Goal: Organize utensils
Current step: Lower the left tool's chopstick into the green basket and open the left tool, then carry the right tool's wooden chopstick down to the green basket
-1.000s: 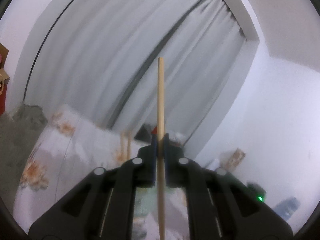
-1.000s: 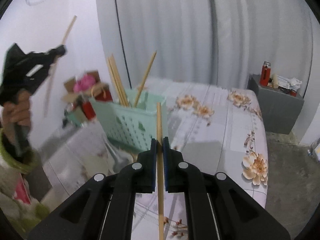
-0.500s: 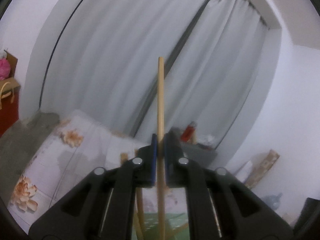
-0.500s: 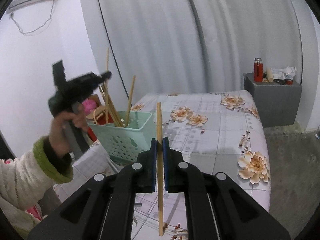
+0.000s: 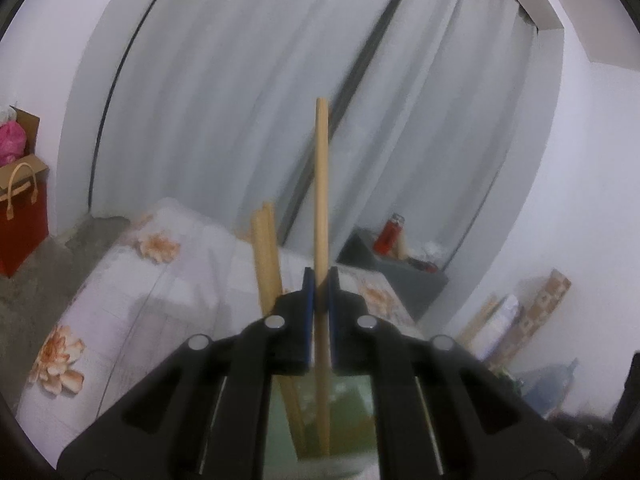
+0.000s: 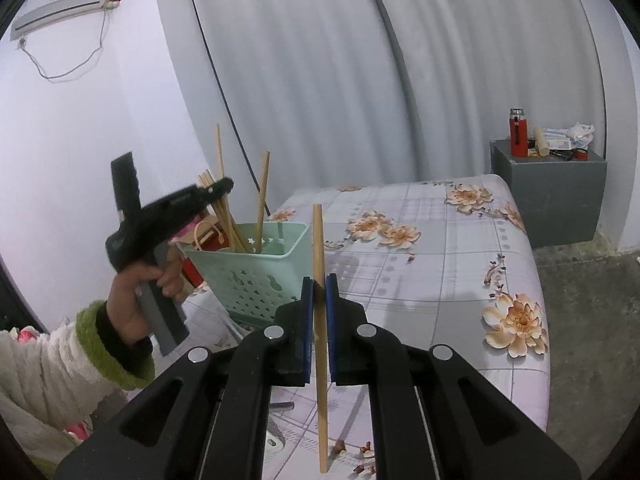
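Observation:
In the left wrist view my left gripper (image 5: 319, 280) is shut on an upright wooden chopstick (image 5: 321, 184). The stick's lower end reaches down into the mint-green basket (image 5: 348, 404) just below the fingers, beside other chopsticks (image 5: 266, 252). The right wrist view shows the same left gripper (image 6: 224, 186), held by a hand (image 6: 136, 292), over the perforated basket (image 6: 256, 280), where several chopsticks (image 6: 262, 196) stand. My right gripper (image 6: 319, 284) is shut on a second upright chopstick (image 6: 318, 240), to the right of the basket and nearer the camera.
The basket stands on a table with a floral cloth (image 6: 440, 264). A grey cabinet (image 6: 548, 196) with a red flask (image 6: 517, 136) sits behind its far right corner. A red paper bag (image 5: 20, 232) is on the concrete floor at the left. Curtains hang behind.
My left gripper has swung in and come down over the basket, so its chopstick's lower end now sits inside. The right gripper has stayed almost in place, still holding its chopstick.

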`<action>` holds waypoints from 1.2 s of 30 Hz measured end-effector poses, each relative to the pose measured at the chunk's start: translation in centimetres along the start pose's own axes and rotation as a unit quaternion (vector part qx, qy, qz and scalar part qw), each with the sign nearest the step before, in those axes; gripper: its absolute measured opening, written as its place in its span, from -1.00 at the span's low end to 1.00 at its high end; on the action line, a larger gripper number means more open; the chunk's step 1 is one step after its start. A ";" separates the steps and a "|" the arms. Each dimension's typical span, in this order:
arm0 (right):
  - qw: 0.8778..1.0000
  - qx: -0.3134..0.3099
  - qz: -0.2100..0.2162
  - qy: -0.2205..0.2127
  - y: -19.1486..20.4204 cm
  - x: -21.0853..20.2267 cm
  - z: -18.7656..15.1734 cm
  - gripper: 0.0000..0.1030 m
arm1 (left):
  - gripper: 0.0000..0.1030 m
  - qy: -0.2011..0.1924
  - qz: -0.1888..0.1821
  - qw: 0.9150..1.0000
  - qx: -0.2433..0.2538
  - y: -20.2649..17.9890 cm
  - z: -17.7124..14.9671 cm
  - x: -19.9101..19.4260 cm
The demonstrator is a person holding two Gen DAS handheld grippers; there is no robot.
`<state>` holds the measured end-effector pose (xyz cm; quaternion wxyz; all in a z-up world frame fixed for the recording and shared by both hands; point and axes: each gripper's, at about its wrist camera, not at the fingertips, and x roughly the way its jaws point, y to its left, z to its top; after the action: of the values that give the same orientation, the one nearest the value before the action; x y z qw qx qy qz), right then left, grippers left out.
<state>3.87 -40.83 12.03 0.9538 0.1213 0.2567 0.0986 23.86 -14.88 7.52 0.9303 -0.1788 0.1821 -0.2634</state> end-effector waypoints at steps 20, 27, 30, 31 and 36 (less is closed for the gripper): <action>0.997 -0.024 0.015 -0.065 4.7 -3.0 4.1 -0.88 | -0.10 -0.013 -0.021 1.000 0.000 3.2 -1.8 -12.3; 0.993 -0.046 0.039 -0.102 7.4 -3.6 8.0 -0.88 | -0.01 -0.001 0.007 1.000 -0.026 6.6 -3.7 -15.1; 0.990 -0.050 0.053 -0.121 8.4 -3.4 10.3 -0.88 | -0.01 0.013 0.017 0.999 -0.038 7.9 -4.9 -15.9; 0.989 -0.052 0.056 -0.128 8.7 -3.1 11.2 -0.88 | -0.01 0.016 0.019 0.999 -0.040 8.1 -5.2 -16.2; 0.985 -0.050 0.067 -0.150 10.0 -0.8 15.0 -0.88 | 0.02 0.037 0.034 0.998 -0.043 9.7 -7.0 -17.4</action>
<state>9.64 -34.25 27.83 0.9775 0.1041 0.0964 0.1558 11.08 0.85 1.50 0.9229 -0.2022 0.2332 -0.2301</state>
